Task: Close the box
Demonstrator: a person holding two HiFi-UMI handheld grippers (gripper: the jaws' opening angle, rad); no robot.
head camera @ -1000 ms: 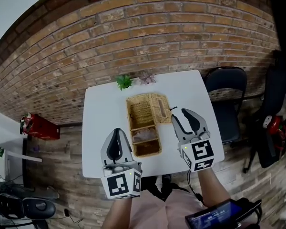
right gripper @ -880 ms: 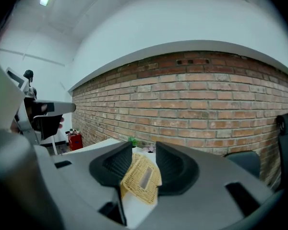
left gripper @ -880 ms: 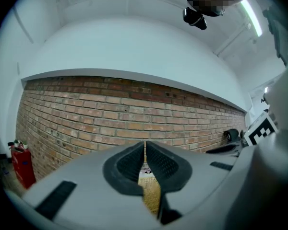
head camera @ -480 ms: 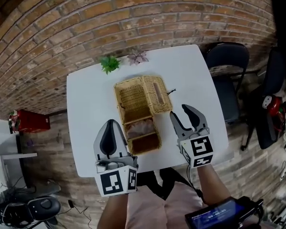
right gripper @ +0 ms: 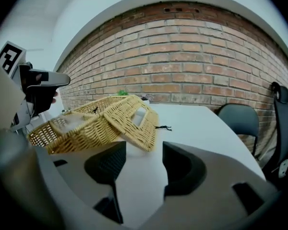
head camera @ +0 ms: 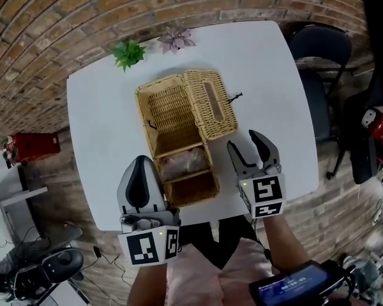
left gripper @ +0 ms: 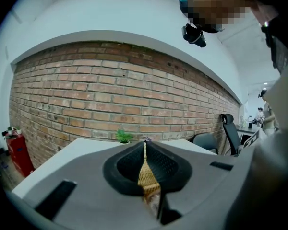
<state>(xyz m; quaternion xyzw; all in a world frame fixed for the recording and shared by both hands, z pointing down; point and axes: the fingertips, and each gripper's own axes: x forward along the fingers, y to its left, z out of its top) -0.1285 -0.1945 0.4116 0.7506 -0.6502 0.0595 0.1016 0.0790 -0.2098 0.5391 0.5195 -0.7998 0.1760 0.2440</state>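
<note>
A wicker box (head camera: 179, 142) lies open on the white table (head camera: 96, 132), with pale tissue in its near compartment. Its lid (head camera: 210, 104) leans out to the right, a slot cut in it and a dark string at its edge. In the right gripper view the lid (right gripper: 134, 119) slopes down just ahead of the jaws. My right gripper (head camera: 253, 146) hovers near the lid's lower right, its jaws opening, nothing between them. My left gripper (head camera: 142, 171) is shut and empty at the box's near left corner; a strip of wicker (left gripper: 145, 174) shows through its jaws.
Two small potted plants, green (head camera: 127, 53) and purple (head camera: 174, 41), stand at the table's far edge by the brick wall. A black chair (head camera: 319, 75) is to the right of the table. A red object (head camera: 29, 146) sits on the floor at left.
The view has come closer to the table and box. The right gripper's jaws have spread wider. Both grippers keep their places beside the box.
</note>
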